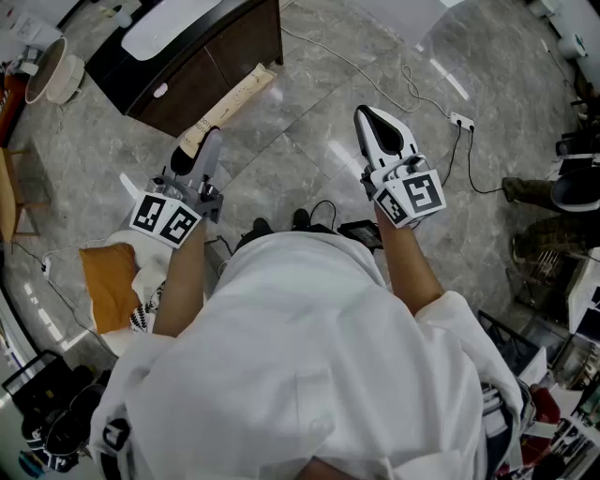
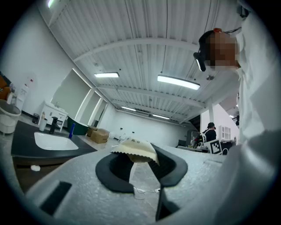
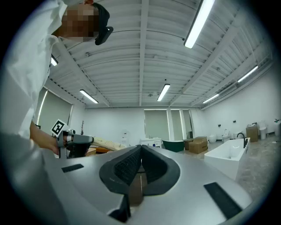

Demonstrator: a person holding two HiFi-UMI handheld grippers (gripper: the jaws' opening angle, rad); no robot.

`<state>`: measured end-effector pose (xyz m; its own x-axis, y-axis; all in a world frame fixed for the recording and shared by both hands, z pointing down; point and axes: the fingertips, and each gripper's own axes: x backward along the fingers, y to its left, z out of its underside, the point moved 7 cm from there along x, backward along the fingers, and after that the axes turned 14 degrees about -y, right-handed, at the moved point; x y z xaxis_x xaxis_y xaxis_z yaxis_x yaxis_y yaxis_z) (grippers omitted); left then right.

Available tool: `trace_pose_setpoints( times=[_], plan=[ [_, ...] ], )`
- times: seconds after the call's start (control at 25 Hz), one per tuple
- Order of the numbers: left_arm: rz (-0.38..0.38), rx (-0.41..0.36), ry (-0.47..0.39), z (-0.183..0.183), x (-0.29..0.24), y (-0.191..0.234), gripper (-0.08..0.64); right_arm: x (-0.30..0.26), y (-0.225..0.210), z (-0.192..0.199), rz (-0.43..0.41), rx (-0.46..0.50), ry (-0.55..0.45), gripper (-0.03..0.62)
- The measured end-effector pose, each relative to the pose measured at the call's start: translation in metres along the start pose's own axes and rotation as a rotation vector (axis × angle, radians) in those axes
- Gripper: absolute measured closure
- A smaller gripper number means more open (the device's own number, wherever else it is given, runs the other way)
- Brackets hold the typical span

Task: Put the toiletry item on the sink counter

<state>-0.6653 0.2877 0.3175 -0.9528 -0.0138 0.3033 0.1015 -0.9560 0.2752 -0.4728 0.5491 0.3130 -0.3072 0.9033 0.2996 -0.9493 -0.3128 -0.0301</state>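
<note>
A long cream toiletry packet (image 1: 232, 106) with a crimped, serrated end (image 2: 137, 149) is clamped in my left gripper (image 1: 194, 161). In the left gripper view the dark pads of that gripper (image 2: 139, 158) press on it from both sides. The packet points toward the dark sink counter (image 1: 120, 58) with its white basin (image 1: 173, 23), which stands at the upper left. That counter (image 2: 26, 151) lies to the left, and a faucet and a blue bottle stand on it. My right gripper (image 1: 367, 120) is held up over the floor, shut and empty, its pads together (image 3: 139, 151).
A white bin (image 1: 56, 70) stands beside the vanity. An orange cloth (image 1: 106, 281) lies on the floor at the left. A cable runs to a power strip (image 1: 460, 120) at the right. Seen from the right gripper, a white tub (image 3: 226, 151) and a cardboard box (image 3: 199, 144) stand ahead.
</note>
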Motion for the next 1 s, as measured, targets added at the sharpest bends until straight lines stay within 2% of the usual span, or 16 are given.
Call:
trace_pose_setpoints(
  times=[0.4, 0.64, 0.84, 1.0],
  plan=[
    [-0.005, 0.001, -0.015, 0.016, -0.021, -0.024, 0.462, 0.027, -0.035, -0.004, 0.034, -0.019, -0.027, 0.578],
    [-0.006, -0.004, -0.013, 0.020, -0.032, -0.031, 0.460, 0.033, -0.041, -0.005, -0.024, -0.048, -0.045, 0.577],
    [0.002, 0.008, 0.014, 0.027, -0.033, -0.042, 0.460, 0.041, -0.043, 0.012, -0.015, -0.114, -0.017, 0.577],
    [-0.030, 0.026, 0.053, 0.038, -0.021, -0.041, 0.460, 0.048, -0.045, 0.034, 0.022, -0.157, 0.026, 0.577]
  ],
)
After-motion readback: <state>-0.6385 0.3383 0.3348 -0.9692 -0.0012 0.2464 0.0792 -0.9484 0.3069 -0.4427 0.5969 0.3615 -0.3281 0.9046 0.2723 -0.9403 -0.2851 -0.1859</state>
